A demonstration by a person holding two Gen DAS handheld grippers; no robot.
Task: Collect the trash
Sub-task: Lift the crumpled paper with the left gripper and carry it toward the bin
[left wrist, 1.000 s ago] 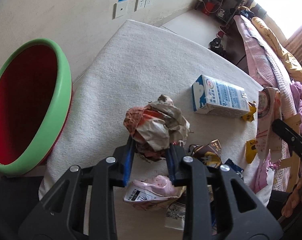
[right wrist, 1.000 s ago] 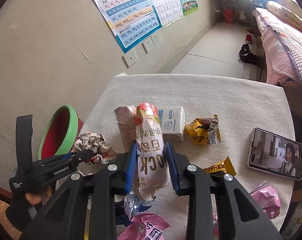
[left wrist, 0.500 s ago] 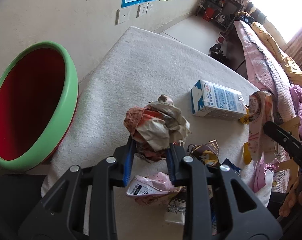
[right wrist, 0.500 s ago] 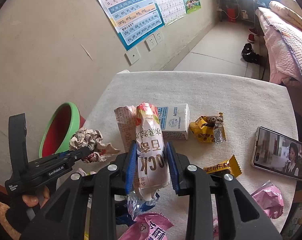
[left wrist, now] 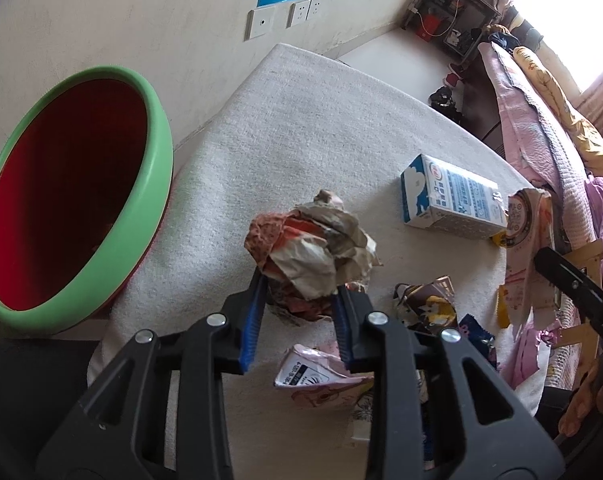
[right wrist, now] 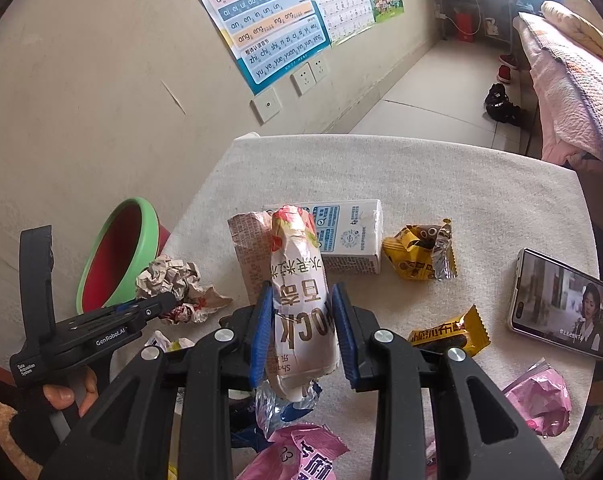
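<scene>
Beside one green-rimmed bin point(left wrist: 157, 184), the left hand-held gripper point(left wrist: 297, 300) pinches one crumpled paper ball point(left wrist: 313, 248), the right hand-held gripper point(right wrist: 303, 312) one white wrapper point(right wrist: 301, 300).

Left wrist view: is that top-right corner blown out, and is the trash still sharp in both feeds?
Left wrist view: the window is blown out white, yet the crumpled paper ball is crisp; fisheye bends the table edge. Right wrist view: evenly lit, the white wrapper print is legible, the phone screen readable without glare.
</scene>
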